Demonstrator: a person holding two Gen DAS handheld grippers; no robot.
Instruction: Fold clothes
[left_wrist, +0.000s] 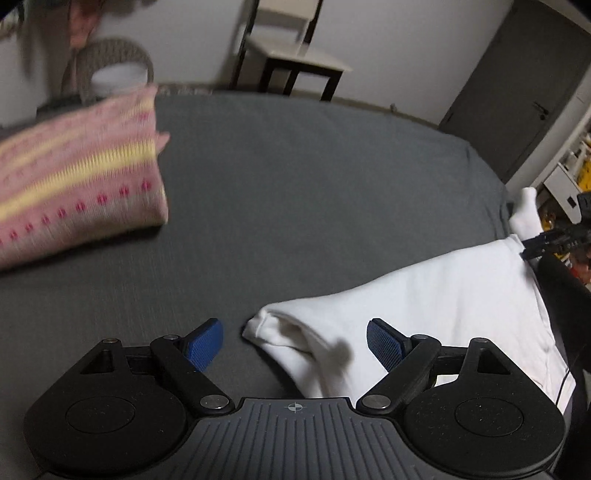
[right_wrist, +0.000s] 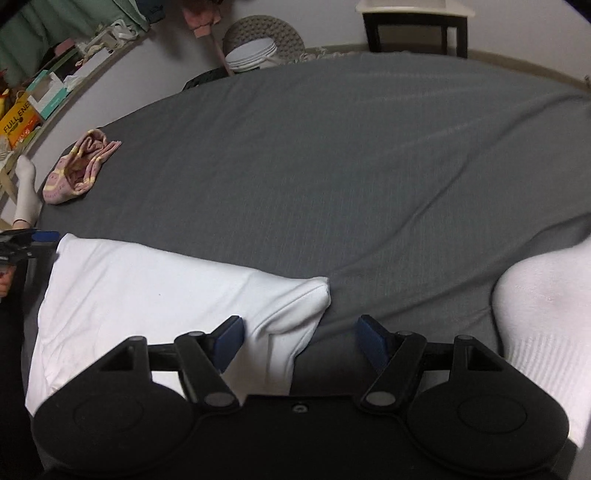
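Note:
A folded white garment (left_wrist: 436, 291) lies on the grey bed sheet (left_wrist: 295, 192). In the left wrist view its near corner sits between the blue pads of my left gripper (left_wrist: 295, 343), which is open and holds nothing. In the right wrist view the white garment (right_wrist: 147, 291) has its other corner between the fingers of my right gripper (right_wrist: 301, 339), also open and empty. A pink and yellow patterned garment (left_wrist: 74, 177) lies folded on the sheet to the left, and appears small and far off as the pink garment (right_wrist: 77, 170) in the right wrist view.
A person's white-socked foot (right_wrist: 546, 314) rests on the bed beside my right gripper, and another socked foot (right_wrist: 26, 188) shows at the bed's left edge. Beyond the bed stand a dark-framed chair (left_wrist: 295, 55), a wicker basket (right_wrist: 264, 35), a grey door (left_wrist: 517, 92) and cluttered shelves (right_wrist: 33, 99).

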